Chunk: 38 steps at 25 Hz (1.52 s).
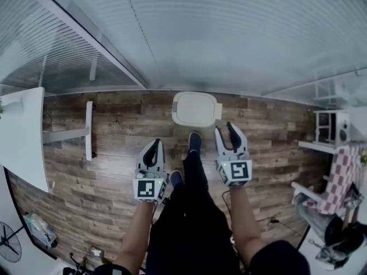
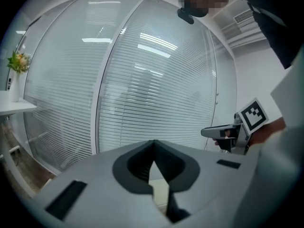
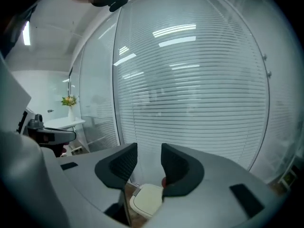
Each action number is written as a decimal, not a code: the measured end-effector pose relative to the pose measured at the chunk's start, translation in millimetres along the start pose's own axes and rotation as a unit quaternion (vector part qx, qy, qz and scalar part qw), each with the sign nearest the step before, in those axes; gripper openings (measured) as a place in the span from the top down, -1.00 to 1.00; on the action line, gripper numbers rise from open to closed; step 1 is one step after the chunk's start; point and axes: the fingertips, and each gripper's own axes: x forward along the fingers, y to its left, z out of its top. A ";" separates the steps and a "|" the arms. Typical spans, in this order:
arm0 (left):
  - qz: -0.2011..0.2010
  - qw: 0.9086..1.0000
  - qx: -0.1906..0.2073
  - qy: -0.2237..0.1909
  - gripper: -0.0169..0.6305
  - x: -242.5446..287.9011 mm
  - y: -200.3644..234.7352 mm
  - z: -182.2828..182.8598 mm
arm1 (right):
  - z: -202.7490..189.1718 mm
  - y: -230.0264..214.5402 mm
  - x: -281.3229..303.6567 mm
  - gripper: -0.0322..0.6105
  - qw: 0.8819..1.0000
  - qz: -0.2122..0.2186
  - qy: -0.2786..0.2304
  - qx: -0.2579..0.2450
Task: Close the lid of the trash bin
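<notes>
The cream trash bin (image 1: 195, 109) stands on the wooden floor against the glass wall, and its lid lies flat and closed. Both grippers hover nearer to me than the bin, raised and apart from it. My left gripper (image 1: 155, 146) is to the bin's lower left; in the left gripper view its jaws (image 2: 153, 147) meet at the tips with nothing in them. My right gripper (image 1: 224, 129) is just right of the bin's front; its jaws (image 3: 148, 152) stand apart and empty, with the bin (image 3: 147, 198) showing below them.
The glass wall with blinds (image 1: 172, 33) runs behind the bin. A white table (image 1: 23, 136) and an upright white panel (image 1: 89, 129) stand at the left. At the right is a shelf with a checkered cloth (image 1: 341, 168). My legs and shoes (image 1: 194, 142) are just before the bin.
</notes>
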 end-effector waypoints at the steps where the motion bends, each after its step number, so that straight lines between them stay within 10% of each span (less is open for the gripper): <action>1: -0.003 1.000 0.004 -0.005 0.92 -6.3 -1.8 7.1 | 15.8 5.7 -7.1 0.45 1.000 -0.002 -0.014 0.007; 11: -0.014 0.999 0.019 -0.037 0.92 -68.0 -7.5 45.5 | 60.7 33.0 -80.1 0.88 0.997 -0.024 -0.067 0.013; 24: -0.057 0.993 -0.012 -0.104 0.93 -144.3 -49.1 105.2 | 82.5 58.4 -183.1 0.89 0.994 -0.048 -0.099 0.003; 38: -0.063 0.990 0.060 -0.112 0.93 -174.1 -63.5 138.0 | 103.4 67.5 -202.9 0.89 0.993 -0.043 -0.110 -0.006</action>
